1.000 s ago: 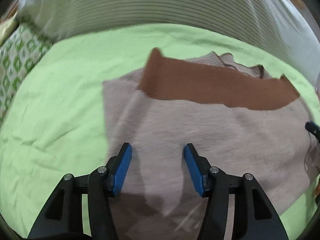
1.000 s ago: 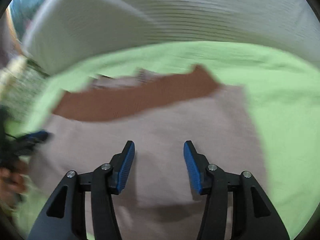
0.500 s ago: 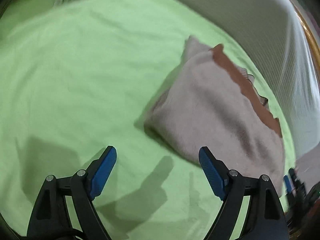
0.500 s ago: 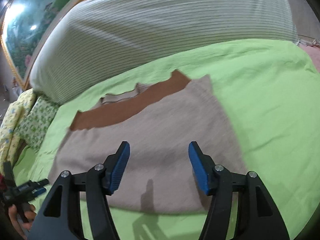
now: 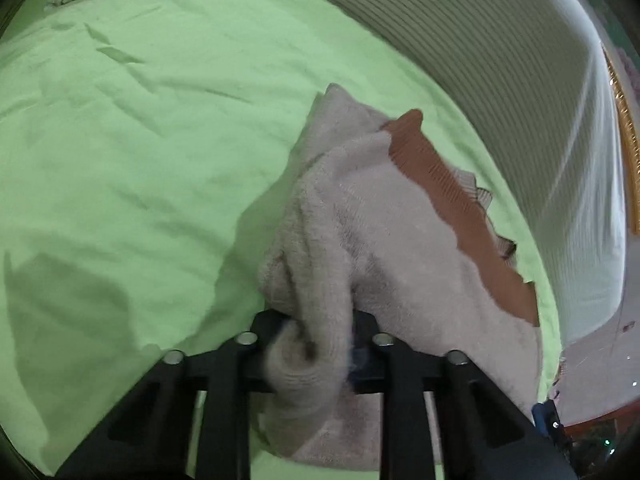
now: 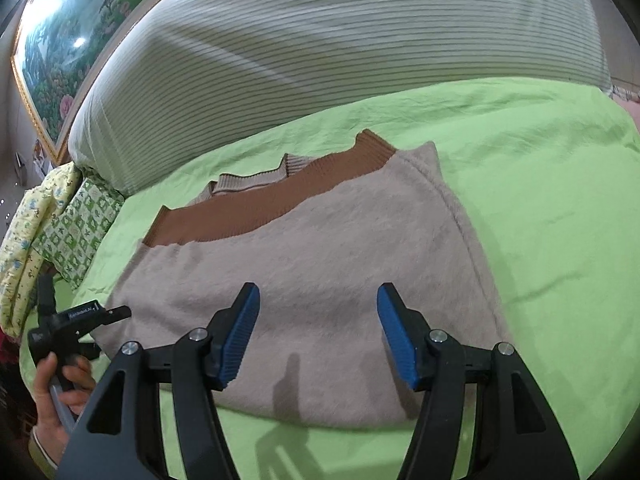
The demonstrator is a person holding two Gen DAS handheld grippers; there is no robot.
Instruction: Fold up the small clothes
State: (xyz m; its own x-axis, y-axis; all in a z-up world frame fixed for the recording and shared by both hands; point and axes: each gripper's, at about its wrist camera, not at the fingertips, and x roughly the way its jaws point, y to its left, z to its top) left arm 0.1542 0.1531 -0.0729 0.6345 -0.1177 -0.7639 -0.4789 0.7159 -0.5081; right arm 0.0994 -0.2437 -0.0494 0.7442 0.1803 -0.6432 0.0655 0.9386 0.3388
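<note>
A folded beige fuzzy sweater (image 6: 320, 264) with a brown ribbed hem band (image 6: 272, 200) lies on the green bedsheet (image 6: 540, 200). My left gripper (image 5: 316, 344) is shut on the sweater's near left corner (image 5: 304, 312), which bunches up between the jaws; the sweater (image 5: 400, 240) stretches away to the right. In the right wrist view the left gripper (image 6: 96, 314) shows at the sweater's left edge, held by a hand. My right gripper (image 6: 318, 336) is open and empty, hovering over the sweater's near edge.
A large striped white pillow (image 6: 320, 60) lies along the far side of the bed. A green patterned pillow (image 6: 76, 228) and a yellow floral cloth (image 6: 28, 248) sit at the left. A framed landscape painting (image 6: 60, 40) hangs behind.
My left gripper has moved in to the sweater's corner and shut on it, bunching the fabric. My right gripper has opened a little wider and backed off toward the sweater's near edge.
</note>
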